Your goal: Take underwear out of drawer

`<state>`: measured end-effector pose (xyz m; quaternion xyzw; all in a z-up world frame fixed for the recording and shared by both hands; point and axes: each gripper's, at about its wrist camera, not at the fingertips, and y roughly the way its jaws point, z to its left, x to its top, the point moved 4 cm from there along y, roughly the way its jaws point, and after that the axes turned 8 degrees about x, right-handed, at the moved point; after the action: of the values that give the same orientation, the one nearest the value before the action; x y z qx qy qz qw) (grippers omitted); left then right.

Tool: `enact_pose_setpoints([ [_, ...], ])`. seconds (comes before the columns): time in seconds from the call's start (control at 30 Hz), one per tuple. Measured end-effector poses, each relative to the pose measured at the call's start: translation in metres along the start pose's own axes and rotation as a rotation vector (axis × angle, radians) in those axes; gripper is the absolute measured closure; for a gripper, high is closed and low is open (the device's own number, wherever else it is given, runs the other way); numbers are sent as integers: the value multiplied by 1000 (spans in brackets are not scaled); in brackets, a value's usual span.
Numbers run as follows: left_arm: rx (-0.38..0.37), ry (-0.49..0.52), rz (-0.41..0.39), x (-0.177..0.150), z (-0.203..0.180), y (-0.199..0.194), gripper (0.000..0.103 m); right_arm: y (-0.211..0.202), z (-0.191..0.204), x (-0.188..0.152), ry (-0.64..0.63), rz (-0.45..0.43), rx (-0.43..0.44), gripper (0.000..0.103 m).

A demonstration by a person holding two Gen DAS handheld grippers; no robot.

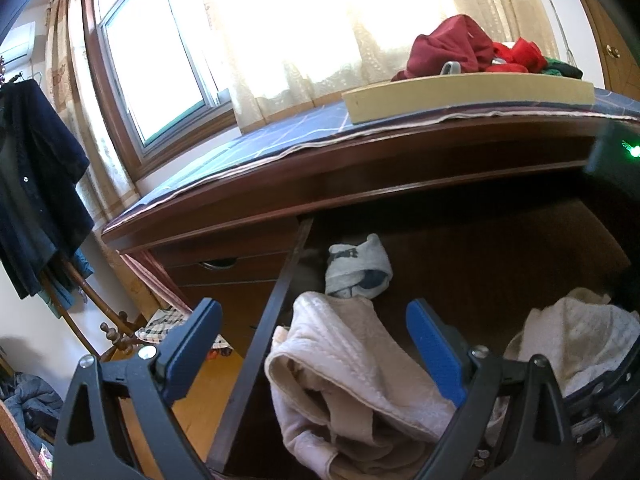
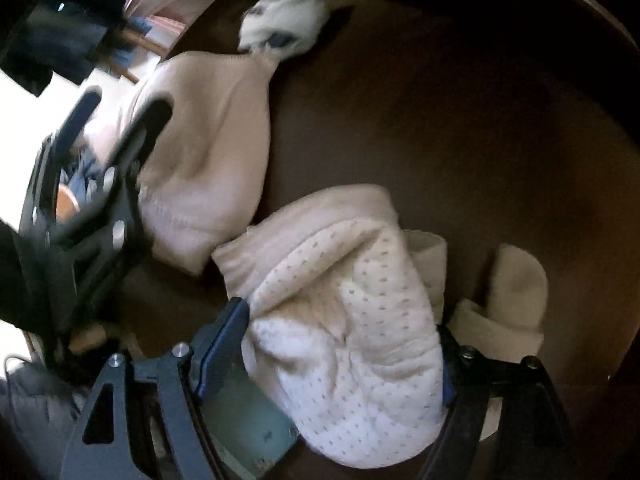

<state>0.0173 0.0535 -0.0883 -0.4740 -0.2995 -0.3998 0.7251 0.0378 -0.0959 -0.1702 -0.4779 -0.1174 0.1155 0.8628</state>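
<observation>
The wooden drawer (image 1: 276, 304) stands pulled out, its brown floor (image 2: 440, 140) largely bare. A beige-pink undergarment (image 1: 360, 368) (image 2: 208, 152) lies crumpled at its left side. My left gripper (image 1: 316, 348) hangs open over it, straddling the drawer's left wall; it also shows as a blurred black frame (image 2: 120, 112). A white perforated undergarment (image 2: 352, 328) (image 1: 580, 332) lies at the front right. My right gripper (image 2: 340, 320) points steeply down with wide jaws either side of it, the left pad (image 2: 224, 340) at the cloth's edge, the right pad hidden behind it.
A rolled grey-white sock bundle (image 1: 358, 266) (image 2: 288, 20) sits at the drawer's back, a cream one (image 2: 516, 280) at the right. A teal box (image 2: 248, 420) lies under the white garment. Above, a yellow tray (image 1: 468, 94) with red clothes (image 1: 452, 46) sits on the blue-checked desktop (image 1: 280, 136).
</observation>
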Motion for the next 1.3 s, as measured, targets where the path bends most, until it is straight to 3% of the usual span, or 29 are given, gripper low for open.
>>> enact_pose_setpoints([
  [0.07, 4, 3, 1, -1, 0, 1, 8, -2, -6, -5, 27, -6, 15, 25],
  [0.2, 6, 5, 5, -2, -1, 3, 8, -12, -8, -16, 14, -83, -32, 50],
  [0.37, 7, 6, 5, -2, -1, 4, 8, -34, 5, -30, 8, -209, -39, 58],
  [0.43, 6, 4, 5, -2, -1, 4, 8, -48, 4, -34, 59, -286, 19, 63],
  [0.47, 6, 3, 5, -2, -1, 4, 8, -57, 1, -35, 93, -331, 57, 73],
  [0.5, 6, 2, 6, -2, -1, 5, 8, -67, -3, -36, 130, -391, 115, 90],
  [0.6, 7, 4, 4, -2, -1, 5, 8, -88, -9, -34, 186, -479, 202, 90],
  [0.73, 5, 6, 3, -2, -1, 4, 8, -86, -7, -38, 171, -467, 135, 90],
  [0.87, 9, 4, 2, -1, -1, 4, 8, -83, -20, -33, 194, -398, 89, 87],
  [1.03, 10, 5, 2, -1, -1, 4, 8, -56, -24, -28, 143, -303, -8, 86],
  [1.2, 10, 6, 2, -1, -1, 4, 8, -35, -17, -27, 75, -206, -8, 86],
  [1.3, 11, 7, 1, -1, -1, 4, 8, -28, -7, -26, 13, -201, -83, 87],
])
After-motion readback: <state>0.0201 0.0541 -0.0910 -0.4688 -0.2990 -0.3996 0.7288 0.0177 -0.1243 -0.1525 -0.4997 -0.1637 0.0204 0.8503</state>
